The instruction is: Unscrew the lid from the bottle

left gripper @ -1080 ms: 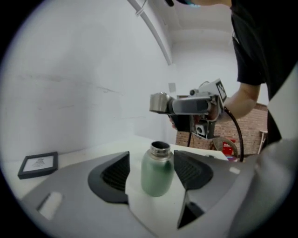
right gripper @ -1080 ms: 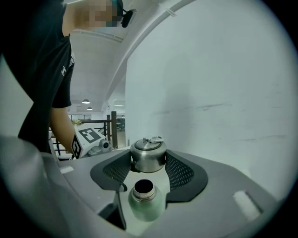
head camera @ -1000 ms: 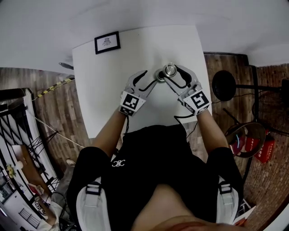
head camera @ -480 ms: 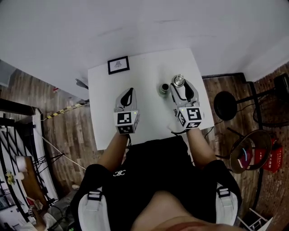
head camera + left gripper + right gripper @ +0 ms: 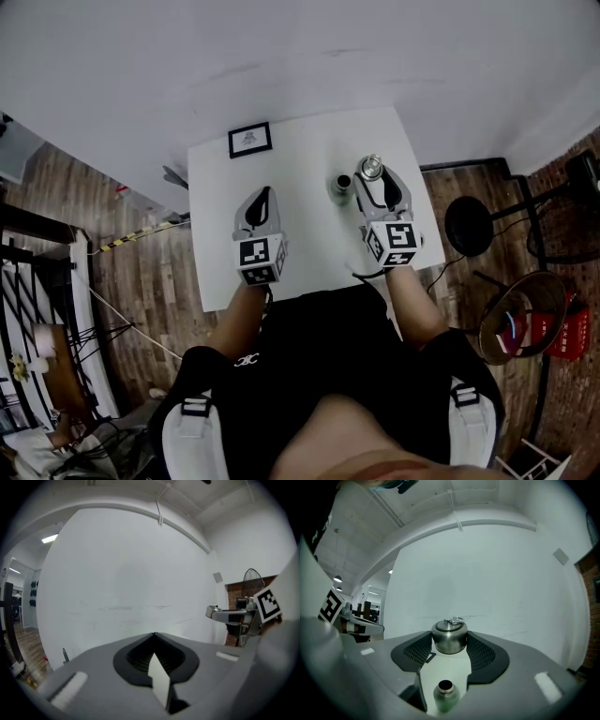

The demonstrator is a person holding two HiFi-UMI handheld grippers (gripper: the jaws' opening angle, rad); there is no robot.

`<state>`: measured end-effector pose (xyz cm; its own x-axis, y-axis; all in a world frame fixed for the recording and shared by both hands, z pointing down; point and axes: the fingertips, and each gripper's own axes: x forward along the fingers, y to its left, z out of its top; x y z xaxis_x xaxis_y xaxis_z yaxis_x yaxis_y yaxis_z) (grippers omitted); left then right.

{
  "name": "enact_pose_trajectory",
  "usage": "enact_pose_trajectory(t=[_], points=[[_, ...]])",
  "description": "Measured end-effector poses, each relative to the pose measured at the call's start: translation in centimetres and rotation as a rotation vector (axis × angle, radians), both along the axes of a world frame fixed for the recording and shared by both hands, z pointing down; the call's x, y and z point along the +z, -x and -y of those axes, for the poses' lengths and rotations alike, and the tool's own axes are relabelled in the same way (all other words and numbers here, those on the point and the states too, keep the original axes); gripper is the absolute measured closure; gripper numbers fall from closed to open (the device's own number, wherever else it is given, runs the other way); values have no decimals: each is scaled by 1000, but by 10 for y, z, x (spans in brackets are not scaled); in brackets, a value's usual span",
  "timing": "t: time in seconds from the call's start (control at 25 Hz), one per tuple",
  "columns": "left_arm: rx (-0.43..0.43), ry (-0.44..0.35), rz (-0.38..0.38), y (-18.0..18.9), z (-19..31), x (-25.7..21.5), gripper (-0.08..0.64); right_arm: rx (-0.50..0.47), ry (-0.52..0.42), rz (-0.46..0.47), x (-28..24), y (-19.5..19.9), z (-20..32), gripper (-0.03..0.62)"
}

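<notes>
While right gripper [image 5: 449, 644] clamps lid [image 5: 449, 633] near open bottle [image 5: 444, 696], left gripper [image 5: 153, 634] closed, empty; I risk slip, lid toppling unsteadied bottle

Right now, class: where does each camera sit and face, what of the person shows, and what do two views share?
Head view: on the head, facing steeply down at the white table; torso, arms, left gripper, right gripper show.
Left gripper view: on that gripper, facing the wall; shut fingers show.
Right gripper view: likewise; fingers grip the lid, open bottle lower down.
Shared with head view: lid, bottle.
</notes>
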<state>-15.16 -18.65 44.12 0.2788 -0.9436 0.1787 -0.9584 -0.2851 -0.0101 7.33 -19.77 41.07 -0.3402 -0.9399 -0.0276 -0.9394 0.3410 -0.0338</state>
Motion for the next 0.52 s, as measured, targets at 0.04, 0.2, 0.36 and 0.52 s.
enact_pose_trajectory(t=[0.04, 0.2, 0.36, 0.52], points=[[-2, 0, -4, -1, 0, -1, 506, -7, -1, -1, 0, 1, 1, 356], [16, 9, -31, -7, 2, -7, 506, -25, 6, 0, 3, 4, 3, 356], [26, -26, -3, -7, 9, -1, 506, -37, 10, 4, 6, 3, 7, 356], [44, -24, -10, -14, 16, 3, 506, -49, 14, 7, 10, 1, 12, 357]])
